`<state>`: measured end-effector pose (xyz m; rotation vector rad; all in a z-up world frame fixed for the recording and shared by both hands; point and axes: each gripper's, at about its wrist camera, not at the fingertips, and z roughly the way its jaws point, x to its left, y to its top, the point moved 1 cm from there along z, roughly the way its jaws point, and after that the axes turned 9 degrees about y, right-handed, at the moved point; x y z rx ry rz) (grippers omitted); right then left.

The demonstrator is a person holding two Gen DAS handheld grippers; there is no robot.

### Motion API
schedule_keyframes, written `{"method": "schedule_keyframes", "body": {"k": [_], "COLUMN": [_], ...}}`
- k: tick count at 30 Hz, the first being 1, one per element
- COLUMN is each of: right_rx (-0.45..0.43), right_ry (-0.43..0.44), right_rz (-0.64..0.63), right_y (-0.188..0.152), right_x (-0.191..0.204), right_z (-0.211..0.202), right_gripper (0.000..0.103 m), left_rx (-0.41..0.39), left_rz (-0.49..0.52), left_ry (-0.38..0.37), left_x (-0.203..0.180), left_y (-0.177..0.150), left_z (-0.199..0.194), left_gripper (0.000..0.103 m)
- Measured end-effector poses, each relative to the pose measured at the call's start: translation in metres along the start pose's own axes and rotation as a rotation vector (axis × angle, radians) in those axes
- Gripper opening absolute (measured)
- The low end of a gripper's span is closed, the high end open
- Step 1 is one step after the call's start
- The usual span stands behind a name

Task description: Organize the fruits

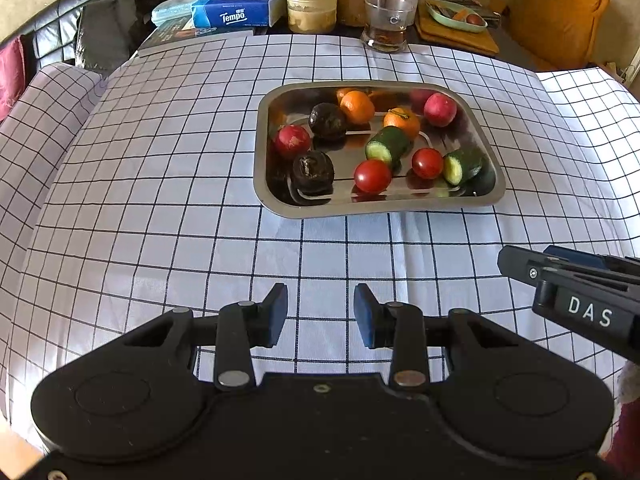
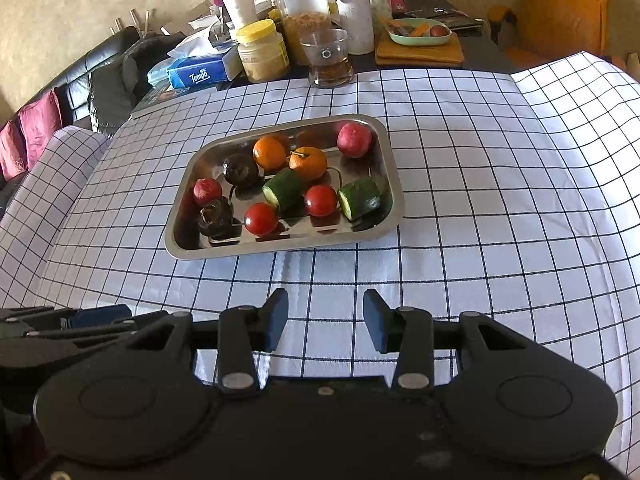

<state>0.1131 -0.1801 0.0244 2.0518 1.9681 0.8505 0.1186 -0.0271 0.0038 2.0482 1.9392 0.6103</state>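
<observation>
A steel tray (image 1: 376, 209) (image 2: 280, 247) sits on the checked tablecloth ahead of both grippers. In it lie two oranges (image 1: 357, 107) (image 2: 269, 153), two pinkish-red round fruits (image 1: 440, 109) (image 2: 354, 140), two tomatoes (image 1: 372, 176) (image 2: 261, 219), two cucumber pieces (image 1: 387, 146) (image 2: 360, 199) and two dark wrinkled fruits (image 1: 313, 171) (image 2: 216, 218). My left gripper (image 1: 321, 300) hovers over bare cloth short of the tray, jaws a little apart with nothing between them. My right gripper (image 2: 326, 304) stands beside it the same way, empty, and its body shows in the left wrist view (image 1: 580, 292).
Behind the tray stand a glass of amber drink (image 1: 387, 24) (image 2: 327, 58), a yellow-lidded jar (image 1: 311, 2), a blue tissue box (image 1: 232, 14) and a green dish (image 2: 420, 32). A black sofa (image 1: 52, 24) lies at the left, an orange chair (image 1: 560, 12) at the back right.
</observation>
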Motion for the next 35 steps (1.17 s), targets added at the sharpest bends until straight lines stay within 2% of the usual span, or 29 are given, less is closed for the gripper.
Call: {"method": "schedule_keyframes", "body": {"k": [27,35], "right_rx": [0.016,0.025], "right_ry": [0.014,0.014], "right_rz": [-0.009,-0.008], "right_y": [0.008,0.011], "right_x": [-0.008,-0.01], "right_z": [0.006,0.012], "right_gripper": [0.044,0.044], "left_rx": [0.024,0.001], "left_rz": [0.004,-0.005], "left_ry": [0.01,0.015], "left_x": [-0.013,-0.013], "left_y": [0.003,0.007], "left_z": [0.005,0.007], "left_gripper": [0.045,0.045]}}
